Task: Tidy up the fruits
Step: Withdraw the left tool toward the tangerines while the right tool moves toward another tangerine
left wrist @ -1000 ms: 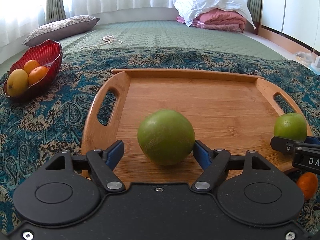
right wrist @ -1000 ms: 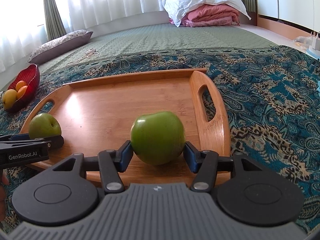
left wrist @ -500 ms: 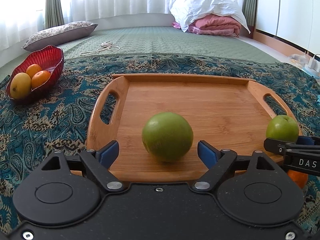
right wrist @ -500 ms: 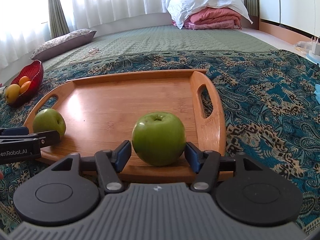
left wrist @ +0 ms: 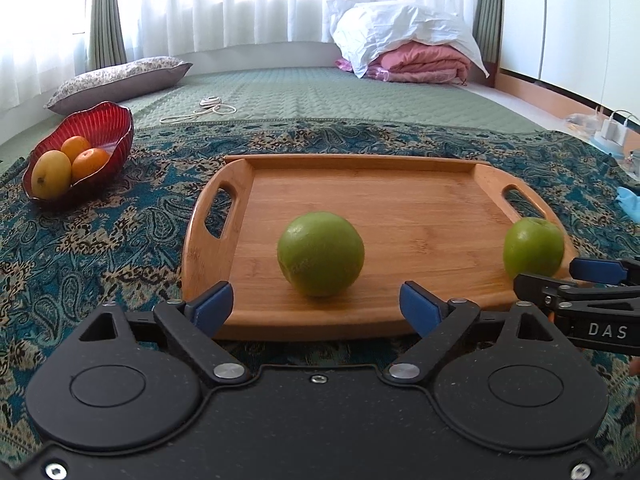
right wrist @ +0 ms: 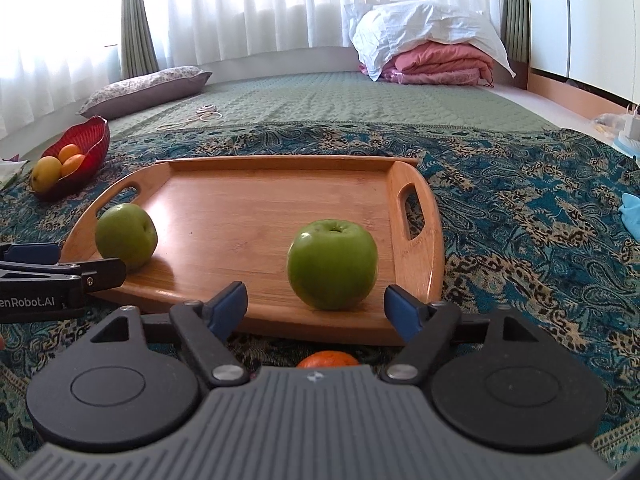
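A wooden tray [left wrist: 400,184] [right wrist: 272,204] lies on the patterned cloth. A round green fruit [left wrist: 321,254] [right wrist: 126,236] rests near its front left edge. A green apple [right wrist: 333,264] [left wrist: 534,247] rests near its front right edge. My left gripper [left wrist: 316,306] is open and empty, just behind the green fruit, off the tray's front edge. My right gripper [right wrist: 316,306] is open and empty, just behind the apple. An orange [right wrist: 328,359] lies on the cloth under the right gripper, partly hidden.
A red bowl [left wrist: 102,128] [right wrist: 94,138] with a yellow fruit and two oranges stands at the far left. A pillow [left wrist: 120,80], a cord [left wrist: 208,108] and folded bedding [left wrist: 408,56] lie on the green mat behind. A blue item [right wrist: 632,218] lies at the right edge.
Both grippers opened, let go of the green fruit and the apple on the tray, and drew back toward me. Both fruits stay on the tray.
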`<control>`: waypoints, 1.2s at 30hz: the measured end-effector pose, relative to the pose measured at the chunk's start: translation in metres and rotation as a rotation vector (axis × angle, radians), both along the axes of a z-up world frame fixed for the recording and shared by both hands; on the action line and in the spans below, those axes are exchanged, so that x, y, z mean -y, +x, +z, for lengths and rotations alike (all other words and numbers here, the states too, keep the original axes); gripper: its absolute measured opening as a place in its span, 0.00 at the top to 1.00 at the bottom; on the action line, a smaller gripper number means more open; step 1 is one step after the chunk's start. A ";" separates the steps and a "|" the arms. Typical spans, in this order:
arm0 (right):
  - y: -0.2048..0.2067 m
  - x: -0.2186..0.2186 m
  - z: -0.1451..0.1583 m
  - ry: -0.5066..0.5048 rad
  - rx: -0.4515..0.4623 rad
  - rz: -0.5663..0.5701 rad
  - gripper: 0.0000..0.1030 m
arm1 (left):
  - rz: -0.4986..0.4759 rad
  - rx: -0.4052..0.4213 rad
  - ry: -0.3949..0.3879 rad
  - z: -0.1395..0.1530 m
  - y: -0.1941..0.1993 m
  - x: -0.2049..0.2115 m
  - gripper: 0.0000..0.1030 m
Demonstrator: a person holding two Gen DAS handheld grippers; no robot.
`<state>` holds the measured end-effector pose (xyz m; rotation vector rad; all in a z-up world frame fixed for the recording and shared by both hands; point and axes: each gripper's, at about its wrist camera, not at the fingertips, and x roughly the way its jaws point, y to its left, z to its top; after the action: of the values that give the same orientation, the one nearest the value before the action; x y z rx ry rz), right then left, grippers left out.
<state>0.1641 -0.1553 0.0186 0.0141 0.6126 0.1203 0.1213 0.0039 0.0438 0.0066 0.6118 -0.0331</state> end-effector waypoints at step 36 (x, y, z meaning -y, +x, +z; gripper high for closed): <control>-0.051 0.008 -0.019 -0.077 0.120 -0.031 0.01 | -0.103 0.054 0.028 -0.021 -0.087 0.015 0.06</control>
<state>0.1135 -0.1631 -0.0007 -0.0578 0.4970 0.0669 0.0347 -0.0108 0.0229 0.0659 0.5571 -0.1235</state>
